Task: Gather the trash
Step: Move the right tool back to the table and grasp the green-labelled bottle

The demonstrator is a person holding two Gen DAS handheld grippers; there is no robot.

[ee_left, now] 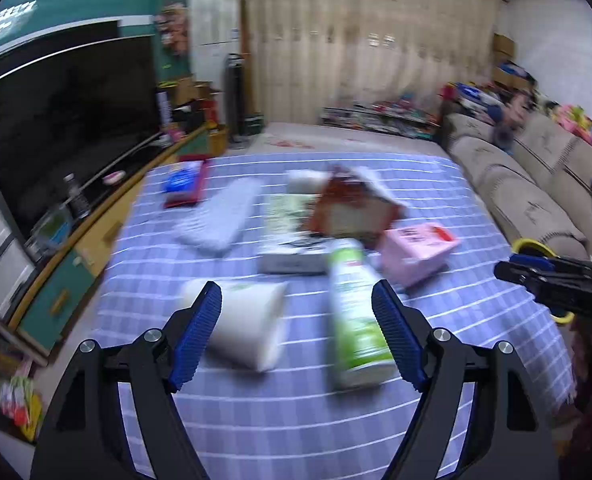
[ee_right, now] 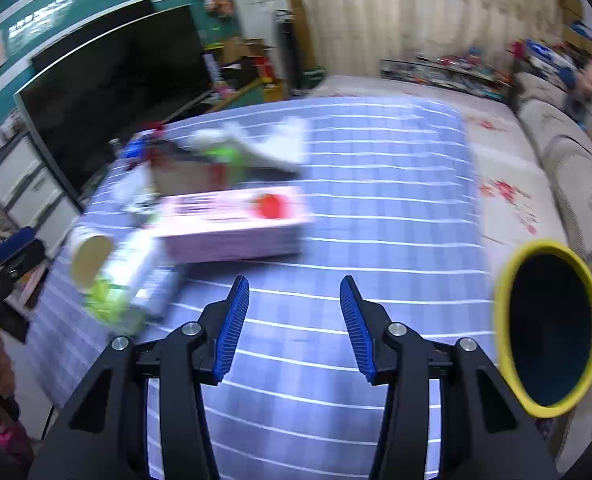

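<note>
A green-and-white cylindrical can [ee_left: 353, 312] lies on its side at lower centre of the left wrist view, its long axis running up the frame away from the camera. Just left of it lies a white paper cup [ee_left: 248, 326], also tipped over. Beyond them sit a pink rectangular box [ee_left: 417, 252], a torn red-brown carton [ee_left: 351, 208] and a flat white keyboard [ee_left: 220, 216], all blurred, on a blue checked tablecloth [ee_left: 296, 420]. The left gripper [ee_left: 297, 334] stands wide with nothing clamped. The right gripper [ee_right: 294, 328] is half open and empty over bare cloth. A yellow-rimmed dark bin [ee_right: 547, 328] opens at right.
</note>
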